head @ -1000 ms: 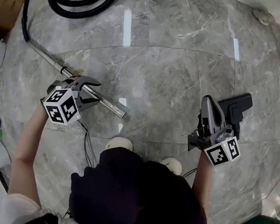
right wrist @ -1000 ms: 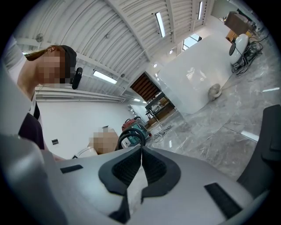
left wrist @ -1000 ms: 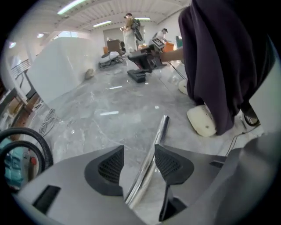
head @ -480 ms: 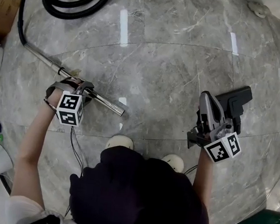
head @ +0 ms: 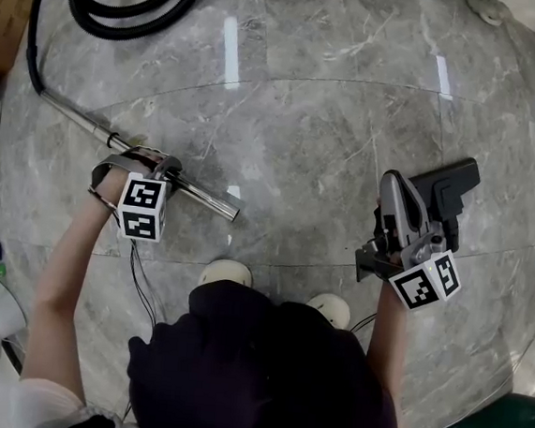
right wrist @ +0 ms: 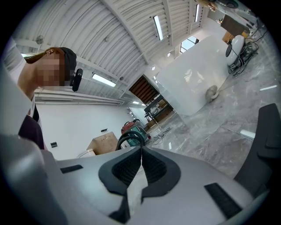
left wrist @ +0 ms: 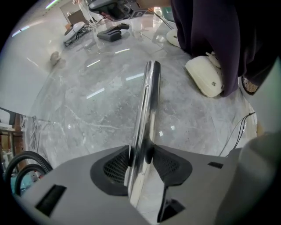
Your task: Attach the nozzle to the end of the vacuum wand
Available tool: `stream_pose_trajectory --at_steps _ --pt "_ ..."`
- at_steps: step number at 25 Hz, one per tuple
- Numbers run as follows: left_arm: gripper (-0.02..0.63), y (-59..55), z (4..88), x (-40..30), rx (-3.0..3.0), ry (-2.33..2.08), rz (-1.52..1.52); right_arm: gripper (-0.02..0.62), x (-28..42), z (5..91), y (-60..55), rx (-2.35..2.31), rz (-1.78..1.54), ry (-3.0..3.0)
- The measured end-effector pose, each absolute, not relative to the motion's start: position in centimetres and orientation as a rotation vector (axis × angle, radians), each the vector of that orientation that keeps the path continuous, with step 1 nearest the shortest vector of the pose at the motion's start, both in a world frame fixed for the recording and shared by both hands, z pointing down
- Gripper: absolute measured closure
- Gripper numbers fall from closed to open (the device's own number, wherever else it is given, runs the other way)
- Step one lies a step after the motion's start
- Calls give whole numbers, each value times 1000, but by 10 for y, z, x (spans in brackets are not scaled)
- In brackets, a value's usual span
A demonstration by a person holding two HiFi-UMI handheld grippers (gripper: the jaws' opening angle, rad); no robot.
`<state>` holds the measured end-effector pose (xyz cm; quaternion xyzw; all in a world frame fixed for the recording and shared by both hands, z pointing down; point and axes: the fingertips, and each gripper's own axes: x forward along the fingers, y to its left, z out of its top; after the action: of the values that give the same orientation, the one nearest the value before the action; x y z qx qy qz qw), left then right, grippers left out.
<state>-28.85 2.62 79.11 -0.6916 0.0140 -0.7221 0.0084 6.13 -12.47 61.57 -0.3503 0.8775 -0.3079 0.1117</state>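
Observation:
The shiny metal vacuum wand [head: 205, 199] lies on the grey marble floor, its free end toward the middle. My left gripper [head: 146, 167] points straight down over it. In the left gripper view the wand [left wrist: 147, 96] runs between the pads of the left gripper [left wrist: 139, 160]; the jaws have just been closing and both pads touch the tube. The black nozzle [head: 448, 192] lies on the floor just right of my right gripper [head: 391, 183], which is held level, shut and holding nothing. In the right gripper view the right gripper [right wrist: 140, 154] has its pads together, and the nozzle [right wrist: 268, 140] shows at the right edge.
The coiled black hose [head: 127, 11] lies at the top left, joined to the wand's far end. A cardboard box [head: 2, 14] sits at the left edge. The person's two pale shoes [head: 227, 272] [head: 330, 310] stand between the grippers. A thin cable [head: 145, 277] trails below the left gripper.
The left gripper has come down onto the wand and turned to point straight down, its jaws closing round the tube. The right gripper and the nozzle have stayed put.

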Motion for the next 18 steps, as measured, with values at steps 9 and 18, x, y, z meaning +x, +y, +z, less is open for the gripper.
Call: stream_pose_trajectory --at_steps 9,18 --pt "431 13 783 -188 -2538 100 -2025 578 89 610 -130 -1125 -879 2513" --pt "433 -40 748 -103 -2846 240 -1738 578 147 609 -128 -1315 -850 2470"
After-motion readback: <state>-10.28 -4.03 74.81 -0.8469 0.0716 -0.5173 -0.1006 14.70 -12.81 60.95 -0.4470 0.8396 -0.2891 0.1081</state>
